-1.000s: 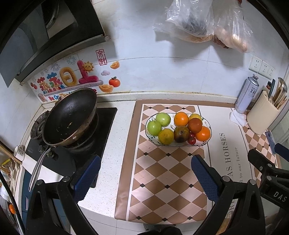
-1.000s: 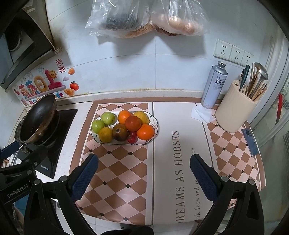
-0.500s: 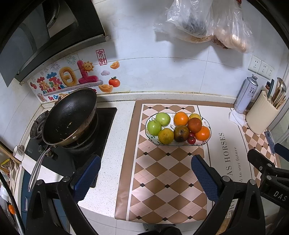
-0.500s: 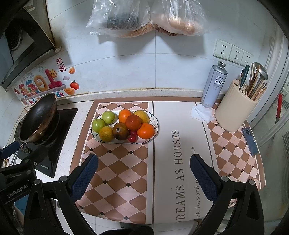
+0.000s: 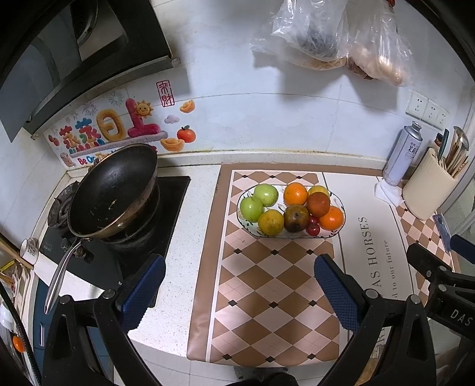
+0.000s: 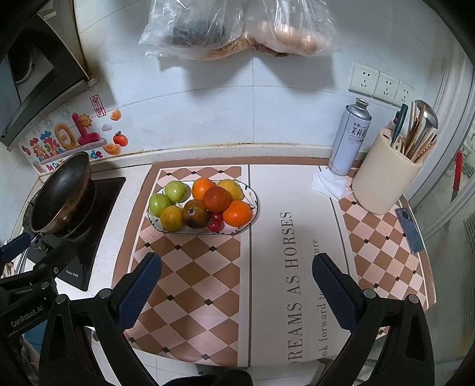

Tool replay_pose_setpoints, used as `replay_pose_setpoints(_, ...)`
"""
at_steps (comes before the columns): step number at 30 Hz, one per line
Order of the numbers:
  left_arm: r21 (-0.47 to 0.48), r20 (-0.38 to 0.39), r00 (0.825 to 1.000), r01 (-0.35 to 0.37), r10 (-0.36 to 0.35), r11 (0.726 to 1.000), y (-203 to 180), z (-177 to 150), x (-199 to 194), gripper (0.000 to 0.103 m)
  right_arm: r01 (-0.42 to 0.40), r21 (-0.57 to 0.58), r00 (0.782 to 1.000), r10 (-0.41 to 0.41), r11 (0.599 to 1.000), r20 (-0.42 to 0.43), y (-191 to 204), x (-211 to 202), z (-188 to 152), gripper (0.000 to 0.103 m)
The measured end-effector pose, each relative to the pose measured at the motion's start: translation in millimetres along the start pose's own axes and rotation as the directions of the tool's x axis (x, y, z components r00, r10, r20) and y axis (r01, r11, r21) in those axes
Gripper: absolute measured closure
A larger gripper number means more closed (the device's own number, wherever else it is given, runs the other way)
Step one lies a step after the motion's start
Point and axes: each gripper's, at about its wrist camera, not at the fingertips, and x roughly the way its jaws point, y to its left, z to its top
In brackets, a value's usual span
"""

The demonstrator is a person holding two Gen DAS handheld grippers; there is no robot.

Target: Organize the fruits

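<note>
An oval patterned plate (image 5: pixel 285 236) (image 6: pixel 207 233) sits on the checkered mat, piled with fruit. It holds two green apples (image 5: pixel 251 208) (image 6: pixel 159 204), oranges (image 5: pixel 295 193) (image 6: pixel 237 213), a dark red-orange fruit (image 5: pixel 318 204) (image 6: pixel 216 198), a yellow-green citrus (image 5: pixel 270 222) (image 6: pixel 171 218), a brownish fruit (image 5: pixel 296 217) (image 6: pixel 195 213) and small red fruits (image 5: pixel 313 227) (image 6: pixel 215 225). My left gripper (image 5: pixel 239 285) hovers open over the mat, short of the plate. My right gripper (image 6: pixel 236 291) is also open and empty, nearer the counter's front.
A black wok (image 5: pixel 112 190) rests on the stove at the left. At the right stand a spray can (image 6: pixel 350 136), a cream utensil holder (image 6: pixel 386 175) and a phone (image 6: pixel 409 230). Plastic bags (image 6: pixel 237 26) hang on the wall above.
</note>
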Motion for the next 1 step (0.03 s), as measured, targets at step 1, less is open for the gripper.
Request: replay_pose_setpoints(1,0.002,0.003,1.0,-0.002,0.002,1.0,-0.5,-0.1,-0.6,0.0,0.0,0.0,1.0,0.0,1.0,0.0,0.0,0.7,0.7,0.0)
